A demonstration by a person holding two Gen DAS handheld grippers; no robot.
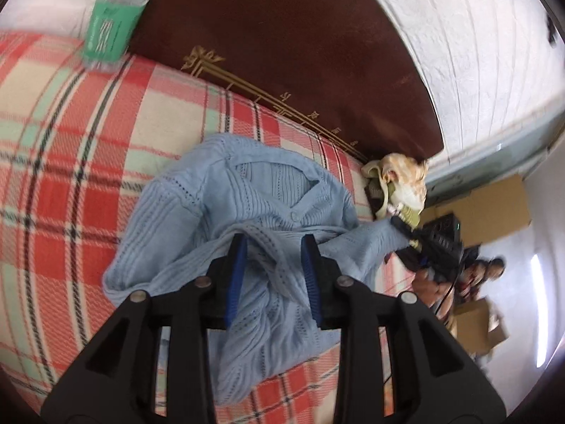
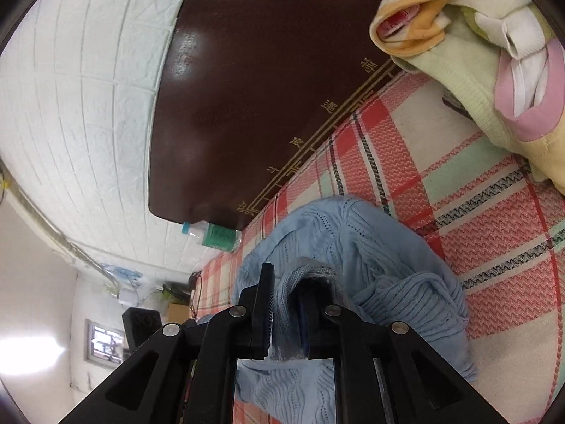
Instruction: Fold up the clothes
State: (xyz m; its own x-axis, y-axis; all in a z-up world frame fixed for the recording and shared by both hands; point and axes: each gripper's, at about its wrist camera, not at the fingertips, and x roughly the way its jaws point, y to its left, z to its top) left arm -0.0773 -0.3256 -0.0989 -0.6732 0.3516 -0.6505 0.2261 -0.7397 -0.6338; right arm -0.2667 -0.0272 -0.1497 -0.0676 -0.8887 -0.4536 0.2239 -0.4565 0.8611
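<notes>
- The scene is a bed (image 1: 53, 148) covered with a red, cream and mint plaid blanket, with a dark brown headboard (image 1: 282, 53) at the far side and a white brick-pattern wall behind it.
- A light blue knitted cardigan (image 1: 247, 190) lies crumpled in the middle of the bed, its collar and button front turned up toward the headboard.
- A plastic bottle (image 1: 116, 17) with a green label stands at the far left by the headboard; a pile of pale yellow and pink clothes (image 2: 494, 70) is at the far right corner.
- The left gripper (image 1: 273, 243) has its jaws apart, with a ridge of the cardigan between them; the blue pads do not seem to press it.
- The right gripper (image 2: 287, 282), seen in its own camera, has its jaws nearly together with a fold of blue knit between them; I judge the fabric is pinched there, but loosely.
- To do this step well, I think both grippers should hold one layer only, at matching edges, then pull apart gently so the cardigan spreads flat before any fold.
- The knit is soft and stretchy, so a slow pull will avoid bunching.
</notes>
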